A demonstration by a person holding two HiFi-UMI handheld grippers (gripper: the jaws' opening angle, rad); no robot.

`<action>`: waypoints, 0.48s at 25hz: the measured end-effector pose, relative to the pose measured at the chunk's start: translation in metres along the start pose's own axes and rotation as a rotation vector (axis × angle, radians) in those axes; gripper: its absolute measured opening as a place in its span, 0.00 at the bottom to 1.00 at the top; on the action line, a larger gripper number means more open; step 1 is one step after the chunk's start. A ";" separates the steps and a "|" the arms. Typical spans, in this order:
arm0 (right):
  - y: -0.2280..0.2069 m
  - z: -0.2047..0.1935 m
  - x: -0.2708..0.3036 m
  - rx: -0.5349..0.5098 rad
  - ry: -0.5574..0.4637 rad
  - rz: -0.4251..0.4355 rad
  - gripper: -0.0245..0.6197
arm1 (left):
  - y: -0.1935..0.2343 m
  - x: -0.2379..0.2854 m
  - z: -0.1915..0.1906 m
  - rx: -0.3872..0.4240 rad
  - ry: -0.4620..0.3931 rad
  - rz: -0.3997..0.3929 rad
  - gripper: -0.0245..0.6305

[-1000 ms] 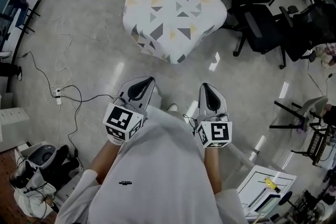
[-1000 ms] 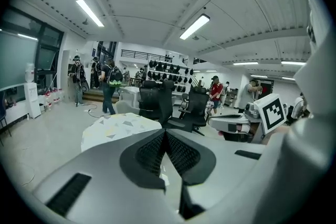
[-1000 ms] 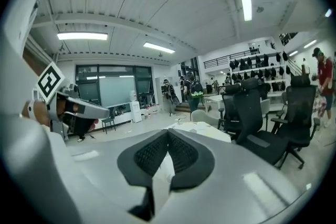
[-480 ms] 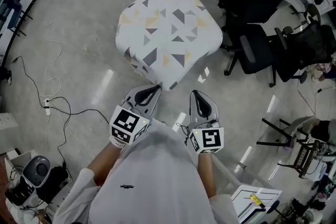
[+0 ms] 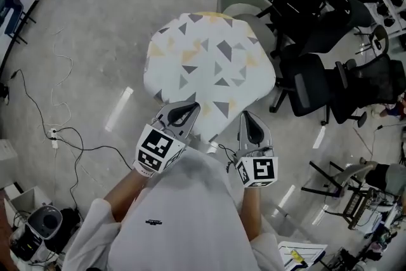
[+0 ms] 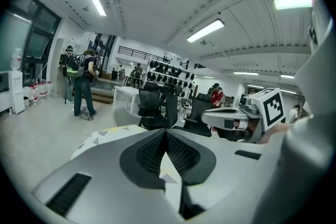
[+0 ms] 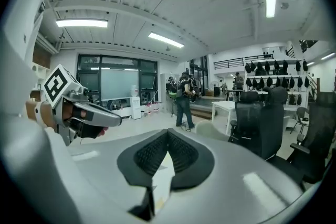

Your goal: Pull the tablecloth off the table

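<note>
Approach to the tablecloth (image 5: 209,66), both grippers empty.
Jaws closed on nothing, the left gripper (image 5: 189,108) and right gripper (image 5: 247,118) hover by its near edge; each should probably open, then pinch the hanging hem well apart for an even pull.

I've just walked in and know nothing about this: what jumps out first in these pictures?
A draped white tablecloth with grey and yellow triangles stands out mid-floor, just ahead of the person. Their left gripper and right gripper, both shut and empty, point at its near edge. Black office chairs crowd its right side.
</note>
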State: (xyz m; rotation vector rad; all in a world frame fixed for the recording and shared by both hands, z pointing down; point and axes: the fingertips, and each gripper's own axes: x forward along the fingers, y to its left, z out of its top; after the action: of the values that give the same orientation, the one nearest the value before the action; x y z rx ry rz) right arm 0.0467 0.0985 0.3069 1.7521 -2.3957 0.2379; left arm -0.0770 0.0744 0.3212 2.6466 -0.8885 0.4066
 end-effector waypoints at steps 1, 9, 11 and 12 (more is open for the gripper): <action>-0.001 0.003 0.009 -0.003 0.003 -0.001 0.05 | 0.008 0.003 0.004 -0.002 -0.002 -0.002 0.05; 0.001 0.012 0.055 -0.049 0.052 0.035 0.05 | 0.049 0.019 0.017 -0.025 -0.010 0.003 0.05; -0.002 0.012 0.062 -0.056 0.060 0.047 0.05 | 0.055 0.022 0.018 -0.035 -0.009 0.015 0.05; -0.004 0.013 0.065 -0.061 0.060 0.056 0.05 | 0.057 0.023 0.017 -0.041 -0.007 0.023 0.05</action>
State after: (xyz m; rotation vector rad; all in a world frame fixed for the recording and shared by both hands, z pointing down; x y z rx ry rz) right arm 0.0308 0.0338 0.3088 1.6302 -2.3855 0.2194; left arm -0.0918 0.0125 0.3256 2.6041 -0.9202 0.3802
